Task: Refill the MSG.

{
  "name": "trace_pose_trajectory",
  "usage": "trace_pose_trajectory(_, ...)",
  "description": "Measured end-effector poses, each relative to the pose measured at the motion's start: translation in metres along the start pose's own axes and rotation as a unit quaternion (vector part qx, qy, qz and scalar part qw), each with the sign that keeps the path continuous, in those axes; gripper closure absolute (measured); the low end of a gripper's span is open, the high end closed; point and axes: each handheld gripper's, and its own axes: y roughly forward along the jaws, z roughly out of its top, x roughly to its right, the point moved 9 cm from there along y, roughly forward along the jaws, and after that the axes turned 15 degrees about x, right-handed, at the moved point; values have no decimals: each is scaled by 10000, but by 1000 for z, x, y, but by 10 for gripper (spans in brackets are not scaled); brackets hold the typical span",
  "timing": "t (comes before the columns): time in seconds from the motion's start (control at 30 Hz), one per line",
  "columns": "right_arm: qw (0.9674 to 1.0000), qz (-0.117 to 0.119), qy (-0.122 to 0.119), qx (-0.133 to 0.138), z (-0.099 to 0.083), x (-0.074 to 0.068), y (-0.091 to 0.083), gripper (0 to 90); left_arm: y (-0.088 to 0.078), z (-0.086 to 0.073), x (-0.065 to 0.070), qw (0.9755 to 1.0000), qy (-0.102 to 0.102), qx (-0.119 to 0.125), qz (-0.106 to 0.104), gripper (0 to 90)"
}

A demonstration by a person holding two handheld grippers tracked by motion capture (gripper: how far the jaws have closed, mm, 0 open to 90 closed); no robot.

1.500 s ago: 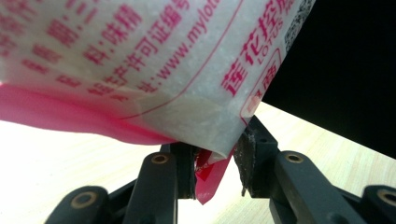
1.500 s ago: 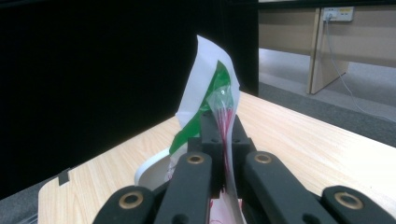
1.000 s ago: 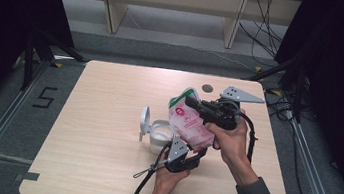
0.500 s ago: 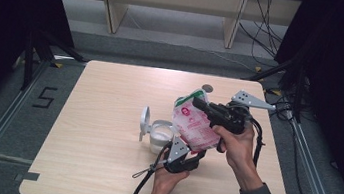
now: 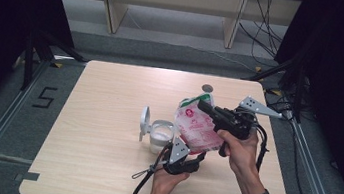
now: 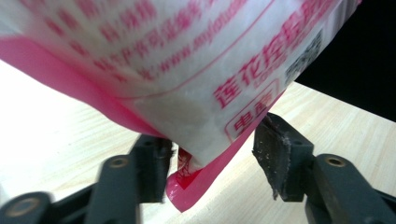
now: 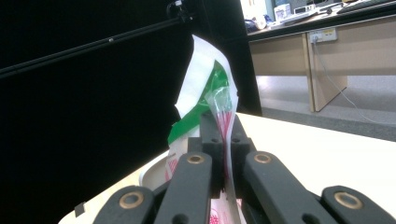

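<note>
My right tool (image 5: 205, 106) clamps the top seam of the soft pink-and-white plastic pouch (image 5: 196, 128), lifted near the table's (image 5: 96, 117) right edge; my left tool (image 6: 212, 168) has just been opening, its jaws loose around the limp, slippery bottom corner

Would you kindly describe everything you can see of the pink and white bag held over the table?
The bag is a soft plastic pouch, white with pink borders, pink print, a small square code and a green band at its top. It hangs tilted above the wooden table, beside an open white jar. The right gripper is shut on its thin top edge. Its lower corner sits between the left gripper jaws, which have just been opening; the right-hand pad stands clear of it.
</note>
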Motion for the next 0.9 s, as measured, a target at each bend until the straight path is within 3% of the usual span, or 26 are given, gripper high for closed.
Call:
trace_pose_trajectory(0.13, 10000, -53, -21, -37, -4, 5, -3, 900, -1, -4, 1, 9999, 1, -135, 7, 451)
trace_pose_trajectory(0.17, 10000, -35, -10, 75, -5, 6, -2, 900, -1, -5, 0, 9998, 18, -173, 16, 446)
trace_pose_trajectory(0.2, 9999, -101, 101, 27, -7, 6, -4, 900, 0, -7, 1, 9998, -6, -190, -62, 435)
trace_pose_trajectory(0.27, 9999, -122, 103, 1, -11, 8, -5, 900, -3, -11, 3, 9996, -21, -296, -40, 441)
trace_pose_trajectory(0.37, 9999, -133, -11, -56, -16, 13, -5, 900, -6, -12, 6, 9995, -195, -248, -97, 440)
trace_pose_trajectory(0.53, 9995, -250, 129, -109, -23, 19, -6, 900, -15, -13, 1, 9992, -149, -365, -9, 427)
trace_pose_trajectory(0.6, 9995, -276, 100, -144, -26, 23, -7, 900, -17, -13, -1, 9994, -105, -320, -89, 426)
trace_pose_trajectory(0.63, 9993, -312, 142, -176, -28, 24, -8, 900, -17, -13, 0, 9993, -231, -282, -61, 428)
trace_pose_trajectory(0.67, 9995, -285, 28, -153, -29, 27, -8, 900, -19, -14, -1, 9991, -236, -341, 20, 428)
trace_pose_trajectory(0.7, 9991, -327, 56, -252, -33, 28, -11, 900, -18, -13, 1, 9993, -302, -235, -6, 428)
trace_pose_trajectory(0.77, 9990, -379, 6, -243, -38, 33, -13, 900, -22, -11, 0, 9994, -191, -292, -2, 427)
trace_pose_trajectory(0.8, 9987, -393, 164, -263, -39, 32, -16, 900, -23, -10, 0, 9995, -194, -230, 25, 427)
trace_pose_trajectory(0.9, 9985, -485, -48, -248, -35, 36, -24, 900, -26, -7, -1, 9996, -142, -234, 6, 426)
